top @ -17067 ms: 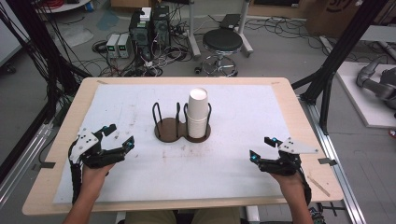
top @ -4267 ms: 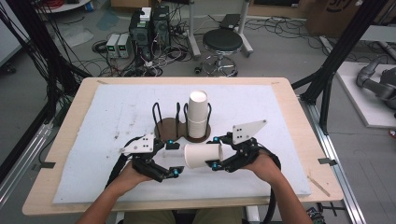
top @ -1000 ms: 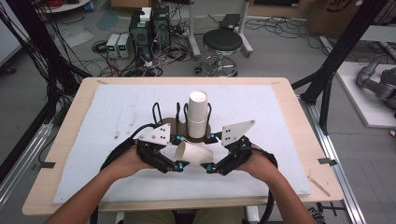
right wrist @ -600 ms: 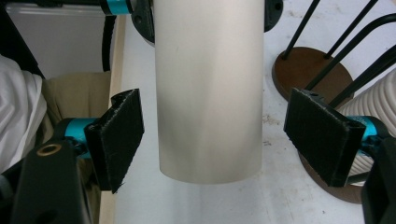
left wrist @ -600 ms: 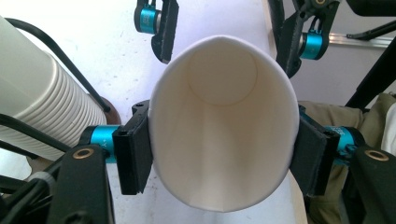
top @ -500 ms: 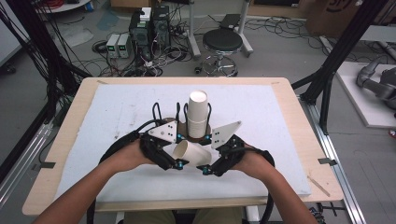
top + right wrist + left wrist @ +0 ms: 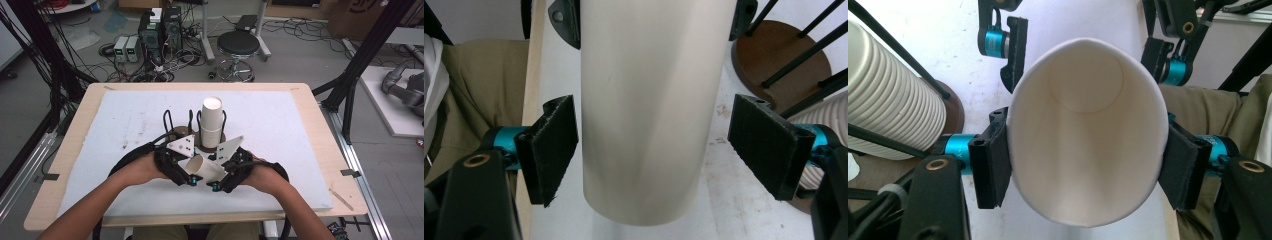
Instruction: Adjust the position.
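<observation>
since the earlier high view, both grippers and the paper cup (image 7: 204, 167) have been carried a little nearer the table's front edge, and the right hand has been shifted in closer to the cup.

high view: both forearms are brought in from the bottom and angled inward so the hands meet just in front of the wire cup holder (image 7: 192, 131). left gripper (image 7: 186, 172) is seen at the cup's left, right gripper (image 7: 220, 178) at its right. cup is held off the white mat (image 7: 300, 150), lying on its side, long axis running left to right, open mouth turned up and left. a stack of cups (image 7: 212, 121) is stood upright in the holder's right ring.

left gripper view: left gripper (image 7: 1088, 167) is clamped on the cup (image 7: 1088, 130), pads pressed against both sides near the rim; the open mouth is pointed at this camera.

right gripper view: right gripper (image 7: 664, 150) is set apart, jaws straddling the cup (image 7: 651, 100); left pad is just beside the wall, right pad clearly off it. cup's closed base is nearest this camera, axis running away from it.
</observation>
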Demonstrator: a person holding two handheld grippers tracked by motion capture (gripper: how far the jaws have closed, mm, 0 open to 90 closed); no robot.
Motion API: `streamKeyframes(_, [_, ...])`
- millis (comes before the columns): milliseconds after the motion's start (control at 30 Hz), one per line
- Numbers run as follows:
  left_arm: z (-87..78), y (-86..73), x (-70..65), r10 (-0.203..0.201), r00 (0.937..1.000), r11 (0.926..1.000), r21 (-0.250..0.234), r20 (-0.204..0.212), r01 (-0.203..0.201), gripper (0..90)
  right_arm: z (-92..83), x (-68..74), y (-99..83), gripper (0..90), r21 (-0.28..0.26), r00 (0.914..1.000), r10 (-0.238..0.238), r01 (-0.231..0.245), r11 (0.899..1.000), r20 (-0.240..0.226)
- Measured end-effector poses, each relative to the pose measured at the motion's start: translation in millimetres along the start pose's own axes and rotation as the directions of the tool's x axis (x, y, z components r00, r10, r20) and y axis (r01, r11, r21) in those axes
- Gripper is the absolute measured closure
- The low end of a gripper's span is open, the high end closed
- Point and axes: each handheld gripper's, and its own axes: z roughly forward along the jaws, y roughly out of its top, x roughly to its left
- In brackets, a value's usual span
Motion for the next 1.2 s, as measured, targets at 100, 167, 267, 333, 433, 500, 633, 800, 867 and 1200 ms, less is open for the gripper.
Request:
streamKeyframes(100, [2.0, 0.4, -0.2, 0.005, 1.0, 1.0, 0.008, 0.003, -0.005, 32.8, 3.8, 0.9, 0.2, 20.6, 0.007, 1.0, 0.004, -0.004, 1.0, -0.004])
streamKeyframes(167, [4.0, 0.6, -0.8, 0.002, 1.0, 0.9999, 0.013, 0.006, -0.002, 32.8, 5.7, 1.1, 0.7, 20.9, 0.01, 1.0, 0.003, -0.003, 1.0, -0.005])
streamKeyframes(267, [6.3, 0.9, -0.9, -0.002, 1.0, 0.9996, 0.027, 0.007, 0.002, 32.6, 7.2, 1.3, 1.4, 25.2, 0.011, 0.9999, -0.003, 0.004, 1.0, -0.01])
streamKeyframes(333, [7.5, 0.8, -0.7, -0.005, 1.0, 0.9995, 0.031, 0.007, 0.005, 32.6, 8.5, 1.4, 1.5, 25.3, 0.015, 1.0, -0.005, 0.006, 1.0, -0.008])
streamKeyframes(433, [8.5, 1.4, -0.7, -0.002, 1.0, 0.9993, 0.038, 0.01, 0.002, 32.6, 9.5, 1.6, 1.8, 25.8, 0.018, 0.9999, -0.002, 0.002, 1.0, -0.011])
streamKeyframes(500, [9.3, 2.0, -1.1, 0.0, 1.0, 0.9991, 0.043, 0.008, 0.0, 32.6, 10.2, 1.8, 2.0, 27.7, 0.018, 0.9999, -0.003, 0.003, 1.0, -0.015])
streamKeyframes(633, [11.0, 3.2, -1.8, 0.003, 1.0, 0.9986, 0.052, -0.003, -0.003, 32.4, 11.2, 3.0, 1.7, 34.6, 0.026, 0.9994, 0.0, 0.0, 1.0, -0.033])
streamKeyframes(800, [12.7, 3.8, -2.6, 0.005, 1.0, 0.998, 0.064, -0.005, -0.005, 32.3, 13.7, 3.0, 0.0, 35.6, 0.028, 0.9994, 0.008, -0.007, 1.0, -0.034])
streamKeyframes(867, [12.9, 3.9, -2.6, 0.003, 1.0, 0.998, 0.063, -0.007, -0.002, 32.0, 14.2, 2.9, 0.1, 35.8, 0.029, 0.9994, 0.013, -0.012, 0.999, -0.031])
streamKeyframes(1200, [13.5, 1.1, -2.5, -0.035, 0.9994, 0.9993, -0.009, -0.005, 0.035, 27.0, 14.4, 2.7, -4.3, 36.0, 0.008, 0.9984, 0.041, -0.041, 0.999, -0.039])
